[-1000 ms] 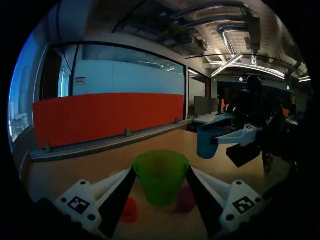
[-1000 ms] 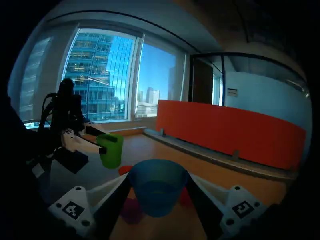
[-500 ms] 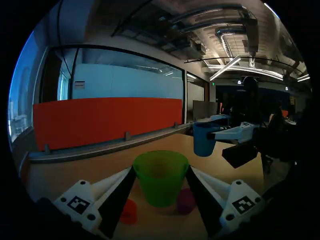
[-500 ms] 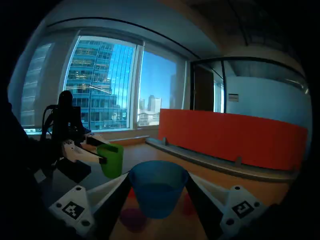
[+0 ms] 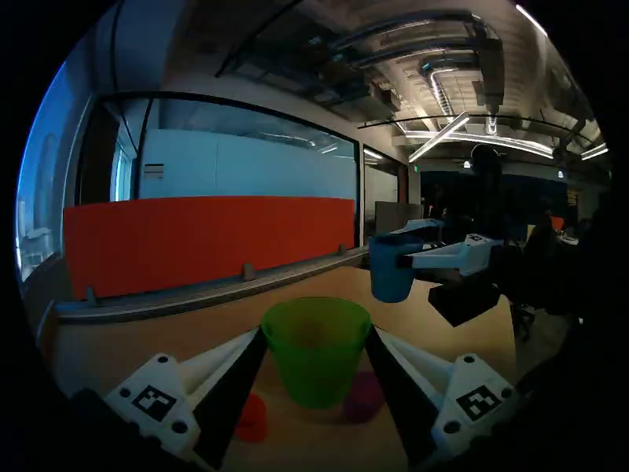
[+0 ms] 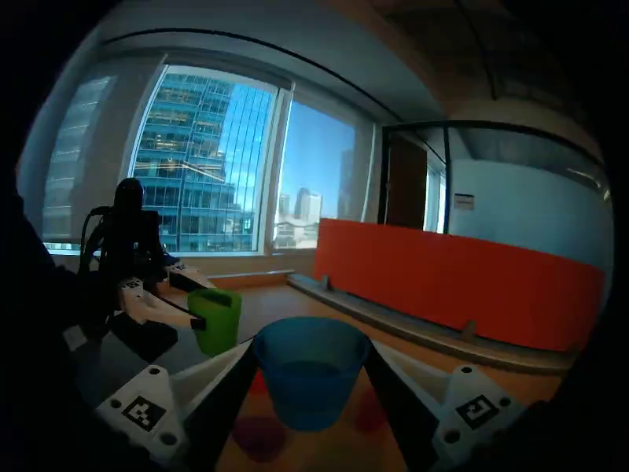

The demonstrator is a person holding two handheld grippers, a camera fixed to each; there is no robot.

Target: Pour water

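Note:
In the left gripper view my left gripper point(image 5: 316, 346) is shut on a translucent green cup point(image 5: 316, 354), held upright above the wooden table point(image 5: 157, 334). Farther off to the right, the right gripper point(image 5: 409, 263) carries a blue cup point(image 5: 391, 269), lifted above the table. In the right gripper view my right gripper point(image 6: 310, 370) is shut on the blue cup point(image 6: 310, 381), upright with water inside. To its left, lower than the blue cup's rim, the left gripper point(image 6: 196, 315) holds the green cup point(image 6: 214, 320).
A red cup point(image 5: 250, 417) and a purple cup point(image 5: 363, 396) stand on the table beneath the green cup. An orange divider panel point(image 5: 204, 236) runs along the table's far edge. Large windows point(image 6: 212, 173) lie behind the left gripper.
The blue cup has risen and moved closer to the green cup in the left gripper view. Both cameras tilted slightly upward. Both cups stay gripped and upright.

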